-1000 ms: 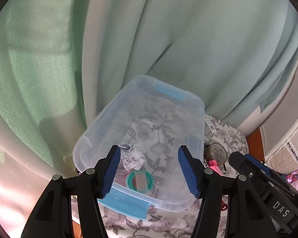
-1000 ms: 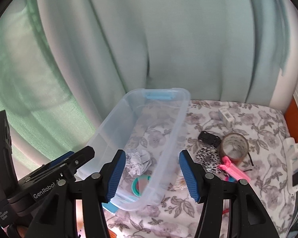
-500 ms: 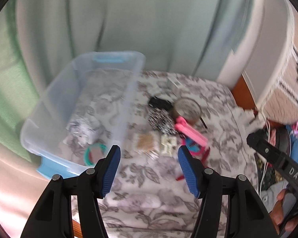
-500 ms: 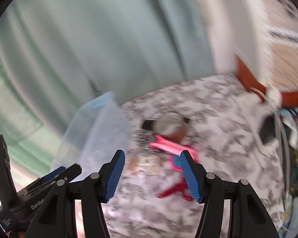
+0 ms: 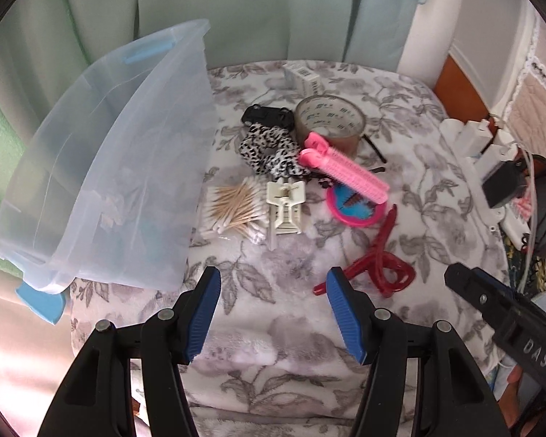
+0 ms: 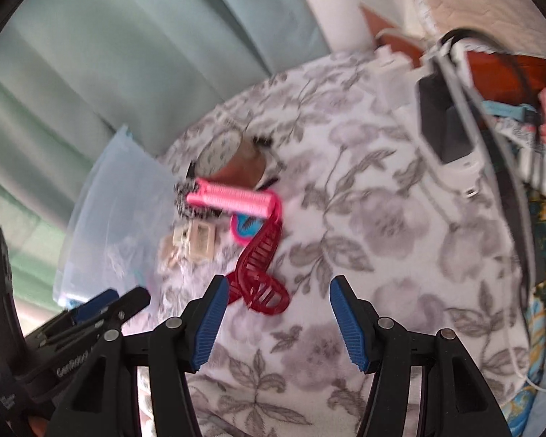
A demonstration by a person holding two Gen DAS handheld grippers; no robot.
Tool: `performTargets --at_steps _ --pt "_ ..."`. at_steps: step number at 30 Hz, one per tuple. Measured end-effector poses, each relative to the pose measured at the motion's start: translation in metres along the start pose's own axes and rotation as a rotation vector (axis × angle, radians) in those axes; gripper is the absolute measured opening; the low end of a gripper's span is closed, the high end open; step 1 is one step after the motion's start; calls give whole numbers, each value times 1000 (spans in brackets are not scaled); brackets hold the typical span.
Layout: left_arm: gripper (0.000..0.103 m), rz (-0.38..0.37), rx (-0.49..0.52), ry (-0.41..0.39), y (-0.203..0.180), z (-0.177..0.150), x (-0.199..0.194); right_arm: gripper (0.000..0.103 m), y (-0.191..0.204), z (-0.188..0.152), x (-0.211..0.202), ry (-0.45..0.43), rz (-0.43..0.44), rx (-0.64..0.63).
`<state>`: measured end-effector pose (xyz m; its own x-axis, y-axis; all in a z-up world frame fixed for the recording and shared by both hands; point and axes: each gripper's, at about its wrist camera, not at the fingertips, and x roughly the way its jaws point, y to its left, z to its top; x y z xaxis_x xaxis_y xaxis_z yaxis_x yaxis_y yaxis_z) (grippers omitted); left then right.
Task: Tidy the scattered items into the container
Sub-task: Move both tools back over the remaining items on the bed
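A clear plastic container (image 5: pixel 102 167) with blue latches stands at the left of a floral blanket. Scattered to its right lie a cotton swab bundle (image 5: pixel 233 211), a cream hair clip (image 5: pixel 285 204), a leopard scrunchie (image 5: pixel 267 149), a black clip (image 5: pixel 269 115), a tape roll (image 5: pixel 329 122), a pink roller clip (image 5: pixel 342 171), a pink and blue compact (image 5: pixel 356 207) and a red hair claw (image 5: pixel 378 262). My left gripper (image 5: pixel 273 313) is open and empty, near the blanket's front. My right gripper (image 6: pixel 278 320) is open and empty, just right of the red hair claw (image 6: pixel 260 269).
A small white box (image 5: pixel 304 76) lies at the back by the green curtains (image 5: pixel 273 11). A white power strip with a black adapter (image 5: pixel 498 182) and cables runs along the right edge, also in the right wrist view (image 6: pixel 444 127). Clutter lies beyond it.
Both grippers swung right, away from over the container, and dropped toward the scattered items. The container's contents are no longer plainly seen. Both stayed open.
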<state>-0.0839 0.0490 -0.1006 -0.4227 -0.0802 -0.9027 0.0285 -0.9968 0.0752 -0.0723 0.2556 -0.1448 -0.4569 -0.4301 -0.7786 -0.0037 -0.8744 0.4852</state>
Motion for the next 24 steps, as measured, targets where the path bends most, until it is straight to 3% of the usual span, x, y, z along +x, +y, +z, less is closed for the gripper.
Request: performTargets --at_steps 8,24 --pt "61 -7 0 -11 5 13 21 62 18 -10 33 98 1 -72" --pt "61 5 53 38 -13 48 79 62 30 -4 82 172 -61 -170"
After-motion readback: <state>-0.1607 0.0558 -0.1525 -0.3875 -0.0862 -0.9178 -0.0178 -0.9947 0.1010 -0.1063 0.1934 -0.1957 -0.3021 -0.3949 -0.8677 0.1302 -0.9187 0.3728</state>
